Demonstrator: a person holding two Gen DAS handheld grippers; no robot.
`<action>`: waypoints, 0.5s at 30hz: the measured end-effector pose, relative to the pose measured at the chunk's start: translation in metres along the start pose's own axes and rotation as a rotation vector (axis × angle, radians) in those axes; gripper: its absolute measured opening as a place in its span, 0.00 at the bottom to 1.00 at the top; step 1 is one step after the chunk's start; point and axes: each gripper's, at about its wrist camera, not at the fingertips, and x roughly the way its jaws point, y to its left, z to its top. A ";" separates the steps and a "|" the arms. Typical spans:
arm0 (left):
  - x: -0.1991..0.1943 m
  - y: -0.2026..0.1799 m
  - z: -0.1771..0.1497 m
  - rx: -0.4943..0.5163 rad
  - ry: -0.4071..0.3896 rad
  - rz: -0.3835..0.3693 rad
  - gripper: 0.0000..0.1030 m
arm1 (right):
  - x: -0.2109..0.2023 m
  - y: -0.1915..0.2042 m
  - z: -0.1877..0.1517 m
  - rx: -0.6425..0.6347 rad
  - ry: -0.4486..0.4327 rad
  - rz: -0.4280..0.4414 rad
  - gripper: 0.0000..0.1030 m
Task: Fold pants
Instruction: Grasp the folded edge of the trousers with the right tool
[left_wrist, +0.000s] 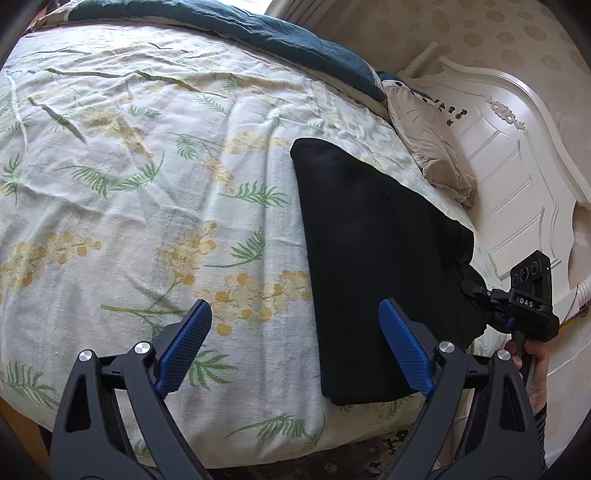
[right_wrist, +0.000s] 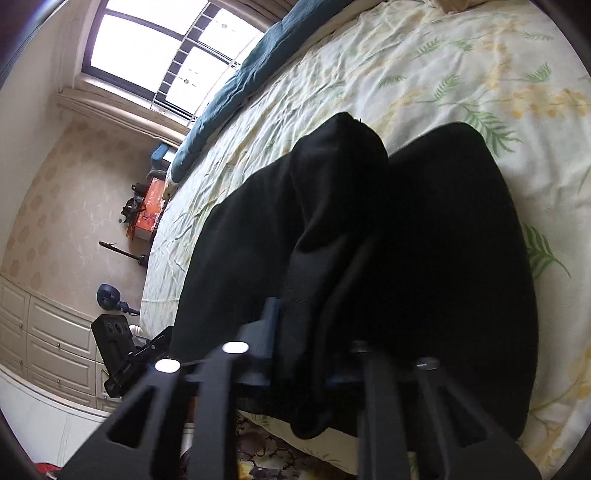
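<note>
Black pants (left_wrist: 369, 251) lie folded lengthwise on the floral bedspread (left_wrist: 147, 166), near the bed's edge. My left gripper (left_wrist: 295, 332) is open above the bedspread, its right blue pad (left_wrist: 404, 347) over the pants' near end, touching nothing. My right gripper (left_wrist: 495, 295) shows at the far right in the left wrist view, shut on the pants' edge. In the right wrist view the pants (right_wrist: 424, 240) fill the middle and a bunched fold (right_wrist: 325, 258) is clamped between my right gripper's fingers (right_wrist: 269, 332), which the cloth mostly hides.
A dark teal blanket (left_wrist: 258, 29) lies along the far side of the bed. A beige pillow (left_wrist: 436, 155) rests by the white headboard (left_wrist: 509, 155). White drawers (right_wrist: 55, 350), a window (right_wrist: 166, 48) and an orange box (right_wrist: 147, 210) stand past the bed's foot.
</note>
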 end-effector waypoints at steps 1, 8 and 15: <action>-0.001 -0.001 0.001 0.001 -0.002 -0.002 0.89 | -0.004 0.003 -0.002 -0.012 -0.016 0.005 0.14; 0.001 -0.017 0.007 0.025 -0.003 -0.022 0.89 | -0.051 0.012 0.006 -0.057 -0.129 -0.020 0.13; 0.015 -0.034 0.005 0.047 0.024 -0.043 0.89 | -0.046 -0.033 0.008 0.016 -0.095 -0.087 0.13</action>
